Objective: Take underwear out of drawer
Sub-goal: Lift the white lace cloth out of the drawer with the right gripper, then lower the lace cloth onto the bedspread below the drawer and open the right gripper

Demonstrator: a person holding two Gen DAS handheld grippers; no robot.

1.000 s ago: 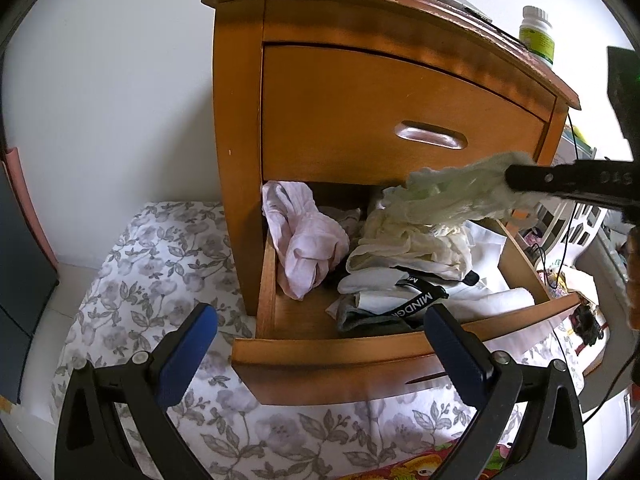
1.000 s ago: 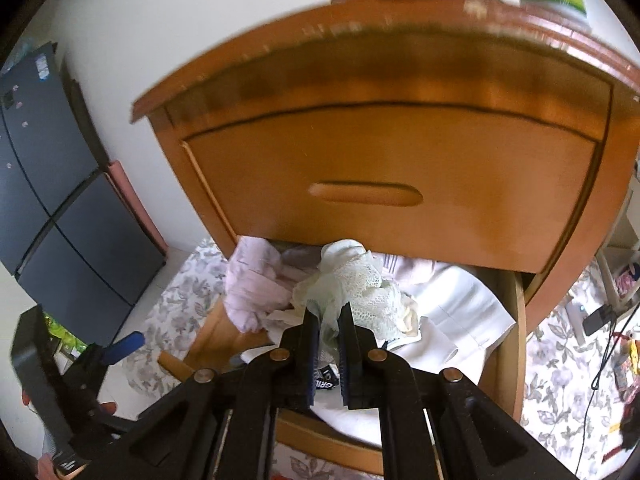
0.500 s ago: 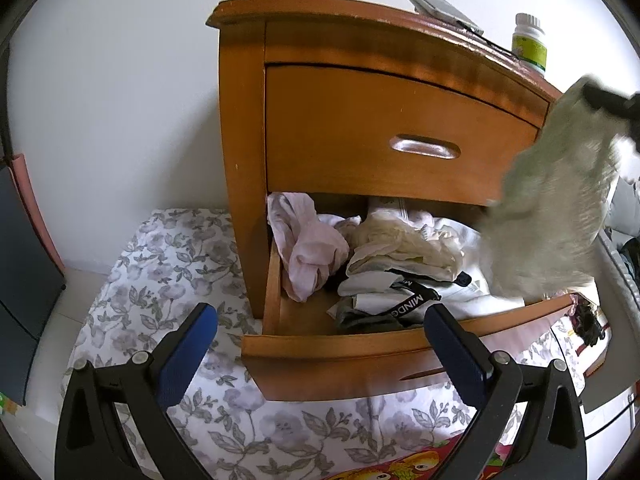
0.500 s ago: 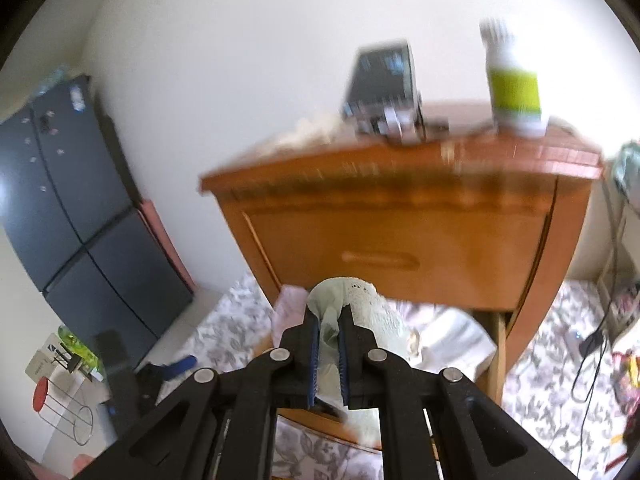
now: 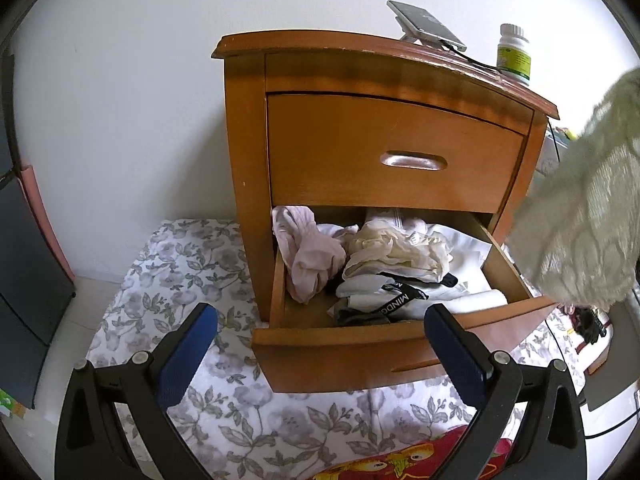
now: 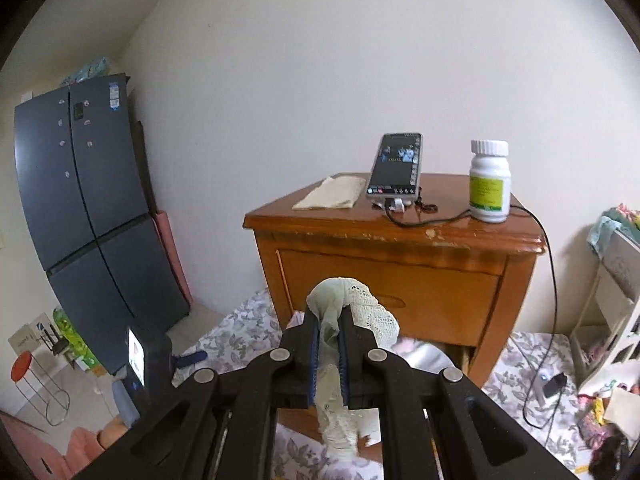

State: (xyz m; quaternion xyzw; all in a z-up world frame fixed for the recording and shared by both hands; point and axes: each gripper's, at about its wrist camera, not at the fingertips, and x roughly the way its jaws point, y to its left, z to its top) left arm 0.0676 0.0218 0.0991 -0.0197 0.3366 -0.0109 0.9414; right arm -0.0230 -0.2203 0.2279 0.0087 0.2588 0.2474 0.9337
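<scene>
Between the fingers of the right gripper (image 6: pixel 329 340), pale green lace underwear (image 6: pixel 352 312) is hanging clamped, well above and to the right of the open drawer (image 5: pixel 344 344), which is still holding a heap of clothes (image 5: pixel 380 264). Before that drawer the left gripper (image 5: pixel 320 344) is hovering with fingers wide apart, gripping nothing. A phone (image 6: pixel 396 168) and bottle (image 6: pixel 489 180) are standing on the nightstand (image 6: pixel 400 232).

Open left tongs (image 5: pixel 320 344) before clothes-filled drawer (image 5: pixel 340 350), lace underwear (image 5: pixel 580 216) rightward.

Lace underwear (image 5: pixel 588 216) cut off rightward
</scene>
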